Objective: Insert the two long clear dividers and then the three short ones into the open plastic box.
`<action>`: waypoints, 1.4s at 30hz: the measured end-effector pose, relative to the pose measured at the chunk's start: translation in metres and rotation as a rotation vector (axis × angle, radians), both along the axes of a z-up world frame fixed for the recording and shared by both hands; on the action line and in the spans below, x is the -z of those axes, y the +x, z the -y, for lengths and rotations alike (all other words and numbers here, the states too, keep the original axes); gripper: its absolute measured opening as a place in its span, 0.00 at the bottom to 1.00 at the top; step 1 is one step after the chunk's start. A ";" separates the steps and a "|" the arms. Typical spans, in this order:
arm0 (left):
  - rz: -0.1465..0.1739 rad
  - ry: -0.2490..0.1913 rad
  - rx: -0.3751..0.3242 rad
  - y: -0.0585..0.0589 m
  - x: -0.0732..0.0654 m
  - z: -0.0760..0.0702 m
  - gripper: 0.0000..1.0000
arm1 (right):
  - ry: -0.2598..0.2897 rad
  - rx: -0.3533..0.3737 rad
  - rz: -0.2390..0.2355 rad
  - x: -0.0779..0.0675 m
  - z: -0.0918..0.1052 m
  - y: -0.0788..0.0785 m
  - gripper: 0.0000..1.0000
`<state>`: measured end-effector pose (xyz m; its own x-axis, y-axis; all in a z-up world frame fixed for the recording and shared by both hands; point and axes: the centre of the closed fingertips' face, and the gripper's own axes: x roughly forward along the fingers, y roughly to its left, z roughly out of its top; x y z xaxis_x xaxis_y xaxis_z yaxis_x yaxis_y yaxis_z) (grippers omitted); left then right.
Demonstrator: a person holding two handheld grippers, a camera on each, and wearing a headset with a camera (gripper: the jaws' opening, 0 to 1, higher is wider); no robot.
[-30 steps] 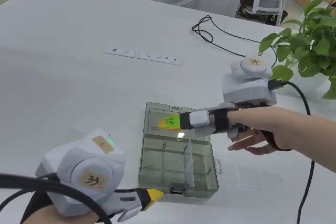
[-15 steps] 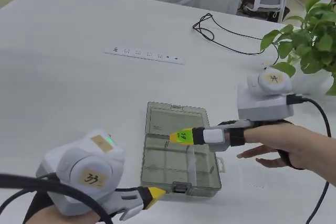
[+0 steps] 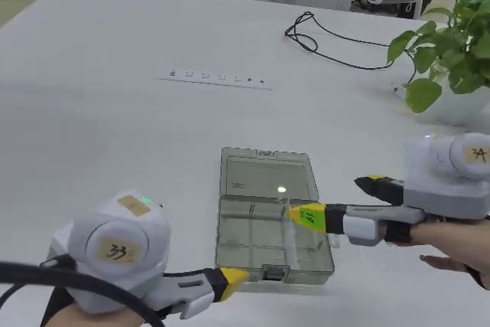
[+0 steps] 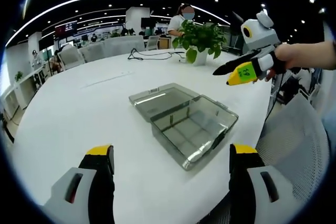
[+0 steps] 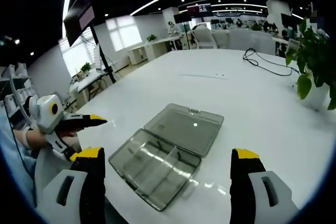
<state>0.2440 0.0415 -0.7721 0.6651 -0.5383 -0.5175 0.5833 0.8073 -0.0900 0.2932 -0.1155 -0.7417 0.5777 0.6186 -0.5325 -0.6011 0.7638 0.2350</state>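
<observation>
The white table [image 3: 92, 135] spread across your head view, with the open plastic box [image 3: 249, 239] lying on it close to you, its lid flat behind the base. That view gave you the potted plant [image 3: 452, 28] at far right, and the power strip [image 3: 216, 79] and black cable [image 3: 329, 32] beyond the box. The left gripper view added a person [image 4: 181, 20] standing behind the plant. Your right gripper [image 3: 341, 198] hung over the box's right side, jaws spread wide and holding nothing. Your left gripper [image 4: 171, 151] sat just before the box's front edge, likewise released and empty — the head view cut off part of its jaws. Clear dividers [image 3: 289, 241] stood in the base, but their number was hard to make out through the clear plastic.
</observation>
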 end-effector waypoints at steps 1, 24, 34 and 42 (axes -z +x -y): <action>-0.008 -0.010 -0.010 0.001 0.000 -0.003 0.93 | 0.003 -0.007 0.009 0.001 0.001 -0.004 1.00; -0.220 0.227 -0.173 0.020 0.045 -0.124 0.83 | 0.043 0.018 0.091 0.004 0.021 -0.028 1.00; -0.299 0.303 -0.142 0.022 0.058 -0.141 0.74 | 0.012 0.010 0.092 0.013 0.034 -0.041 1.00; -0.364 0.334 -0.132 0.027 0.067 -0.143 0.60 | -0.023 0.004 0.107 0.013 0.042 -0.044 1.00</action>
